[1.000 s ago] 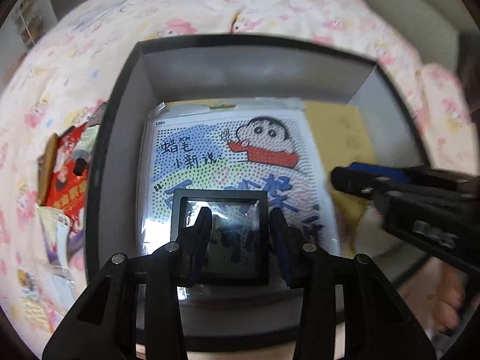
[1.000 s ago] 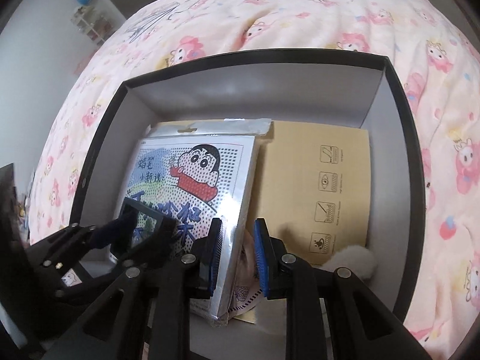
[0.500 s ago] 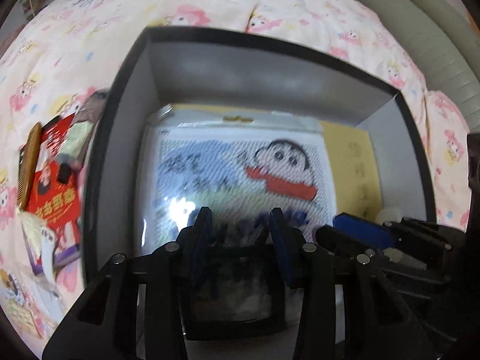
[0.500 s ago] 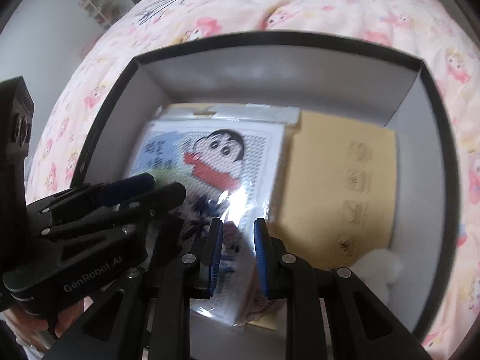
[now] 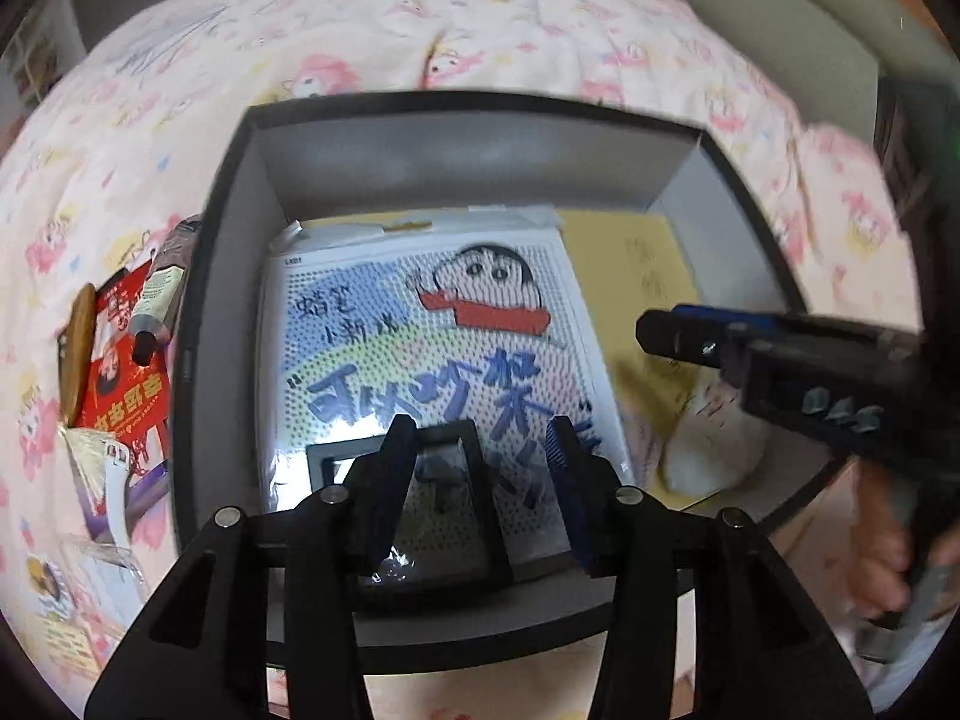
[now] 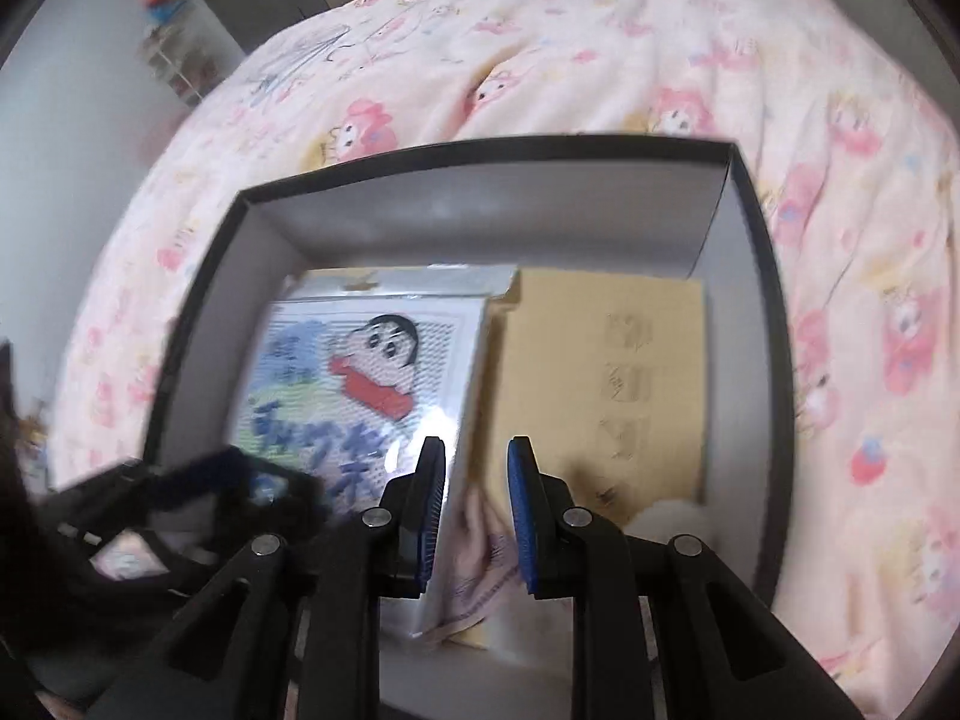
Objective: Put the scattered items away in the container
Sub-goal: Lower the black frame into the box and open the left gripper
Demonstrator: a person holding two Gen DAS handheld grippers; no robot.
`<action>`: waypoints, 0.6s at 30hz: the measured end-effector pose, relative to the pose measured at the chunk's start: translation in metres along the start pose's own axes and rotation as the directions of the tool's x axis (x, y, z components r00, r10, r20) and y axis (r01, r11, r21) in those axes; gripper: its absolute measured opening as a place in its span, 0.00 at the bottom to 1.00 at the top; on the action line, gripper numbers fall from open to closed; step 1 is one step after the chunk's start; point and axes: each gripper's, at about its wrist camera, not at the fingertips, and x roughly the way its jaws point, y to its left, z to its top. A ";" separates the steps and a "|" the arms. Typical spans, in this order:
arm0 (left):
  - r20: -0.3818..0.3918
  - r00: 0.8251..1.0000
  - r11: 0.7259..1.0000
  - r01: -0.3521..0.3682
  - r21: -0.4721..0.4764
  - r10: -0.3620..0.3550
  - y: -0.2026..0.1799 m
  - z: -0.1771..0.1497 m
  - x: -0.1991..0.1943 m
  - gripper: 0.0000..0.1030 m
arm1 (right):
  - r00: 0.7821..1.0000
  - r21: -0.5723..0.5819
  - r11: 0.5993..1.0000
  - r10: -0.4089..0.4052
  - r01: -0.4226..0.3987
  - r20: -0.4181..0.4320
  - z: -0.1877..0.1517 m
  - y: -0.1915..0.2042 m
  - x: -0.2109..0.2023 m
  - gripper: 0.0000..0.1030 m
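A black box with grey inner walls (image 5: 240, 276) (image 6: 198, 312) sits on the pink bedspread. Inside lie a cartoon bead-art packet (image 5: 420, 348) (image 6: 354, 396), a tan cardboard sheet (image 6: 606, 384), a white fluffy item (image 5: 714, 450) and a small black-framed square (image 5: 444, 498). My left gripper (image 5: 480, 474) is open above the framed square, which lies on the packet, not held. My right gripper (image 6: 477, 516) is open and empty over the packet's right edge; it also shows in the left wrist view (image 5: 780, 354).
Outside the box on the left lie a red packet (image 5: 123, 378), a wooden comb (image 5: 78, 354), a small tube (image 5: 159, 300) and other scattered items (image 5: 108, 498). A pink cloth (image 6: 480, 564) lies in the box under the packet's corner. The bedspread (image 6: 540, 60) surrounds the box.
The framed square now lies free on the packet inside the box. Both grippers have drawn back and up a little; the right gripper has opened wider.
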 end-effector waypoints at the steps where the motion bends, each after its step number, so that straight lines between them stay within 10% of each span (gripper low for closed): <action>1: -0.010 1.000 1.000 -0.014 0.002 0.014 -0.001 -0.002 0.004 0.43 | 1.000 0.004 1.000 0.023 -0.023 -0.012 -0.001 0.001 0.001 0.19; 10: -0.056 0.981 0.981 -0.190 -0.042 0.187 0.027 -0.019 0.001 0.28 | 0.999 -0.070 0.998 -0.010 0.007 -0.048 -0.013 0.022 0.009 0.20; 18: 0.043 0.999 0.992 -0.016 -0.121 0.021 0.045 -0.007 -0.016 0.29 | 0.998 -0.065 0.997 -0.037 0.034 -0.044 -0.010 0.018 0.015 0.21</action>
